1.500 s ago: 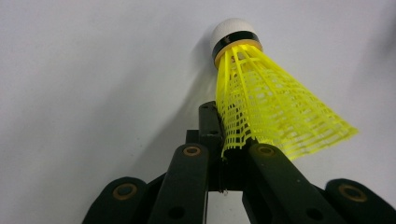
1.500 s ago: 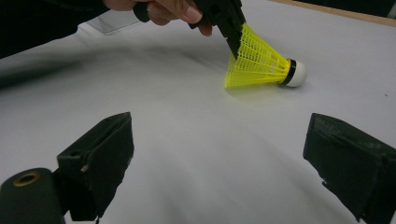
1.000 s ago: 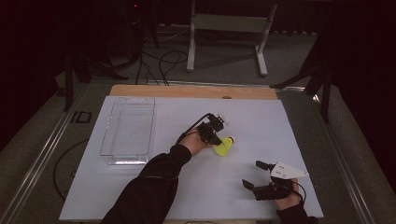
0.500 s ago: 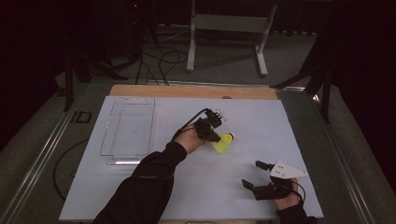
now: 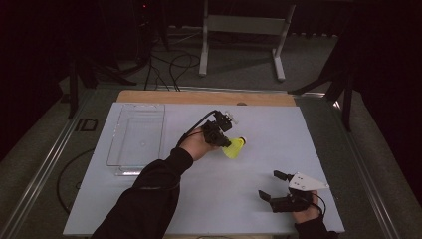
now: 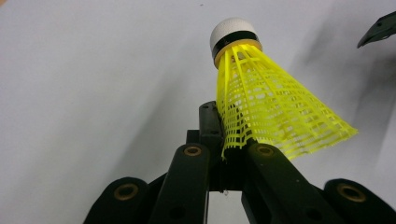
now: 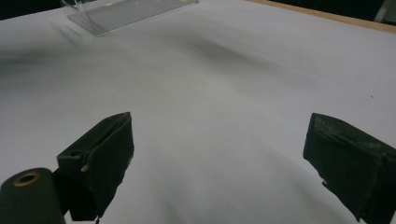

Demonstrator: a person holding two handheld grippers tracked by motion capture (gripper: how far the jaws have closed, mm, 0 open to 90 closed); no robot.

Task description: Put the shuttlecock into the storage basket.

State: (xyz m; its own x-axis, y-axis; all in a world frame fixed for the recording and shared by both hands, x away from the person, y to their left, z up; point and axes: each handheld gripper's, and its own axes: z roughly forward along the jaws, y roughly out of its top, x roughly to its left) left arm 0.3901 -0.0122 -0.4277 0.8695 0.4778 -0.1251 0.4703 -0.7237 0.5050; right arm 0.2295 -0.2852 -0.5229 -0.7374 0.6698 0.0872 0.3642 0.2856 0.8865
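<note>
My left gripper (image 5: 226,142) clamps the yellow shuttlecock's (image 5: 235,148) skirt above mid-bench; my right gripper (image 5: 272,185), jaws spread, rests near the bench's (image 5: 278,134) front right corner.

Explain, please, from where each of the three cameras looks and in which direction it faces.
High view: above the person's side, facing forward and down on the white table; both forearms, left gripper, right gripper.
Left gripper view: on the left gripper, along its jaws shut on the yellow shuttlecock.
Right gripper view: on the right gripper, low over the table toward the clear tray; jaws apart.
Shared: high view and left gripper view share the shuttlecock; high and right share the tray.
</note>
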